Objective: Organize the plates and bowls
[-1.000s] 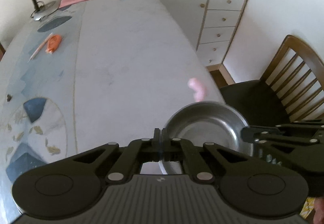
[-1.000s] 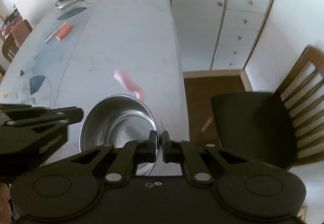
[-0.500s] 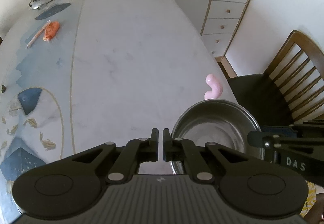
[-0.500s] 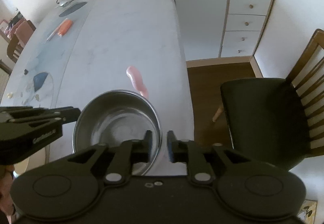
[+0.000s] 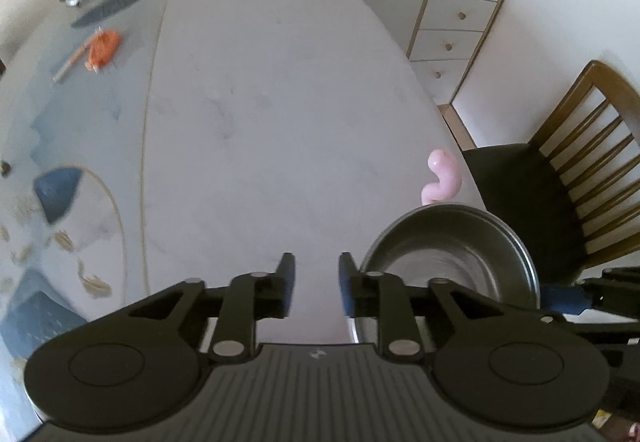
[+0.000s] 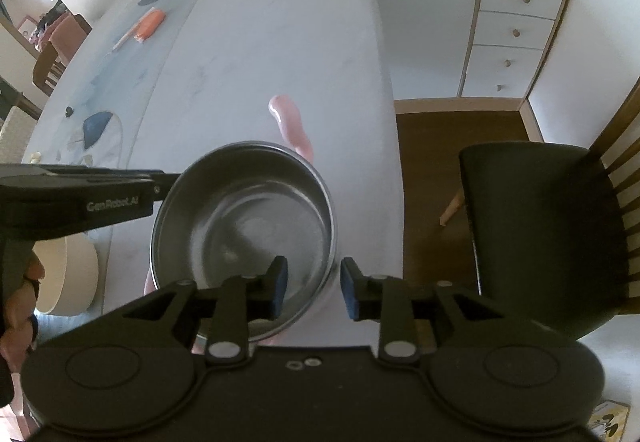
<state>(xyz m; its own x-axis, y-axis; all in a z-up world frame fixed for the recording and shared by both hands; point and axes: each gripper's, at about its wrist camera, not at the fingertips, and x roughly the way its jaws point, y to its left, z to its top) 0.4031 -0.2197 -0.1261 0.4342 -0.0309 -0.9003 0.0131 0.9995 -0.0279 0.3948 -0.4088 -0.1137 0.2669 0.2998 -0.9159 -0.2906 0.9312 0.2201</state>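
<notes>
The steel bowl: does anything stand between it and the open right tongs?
Nothing visible does. The right tongs are open, and the near rim of the steel bowl already lies between the two tips. The pink object lies behind the bowl, out of the way.

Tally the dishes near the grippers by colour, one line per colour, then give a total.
Steel-grey bowl: 1
Cream bowl: 1
Total: 2
</notes>
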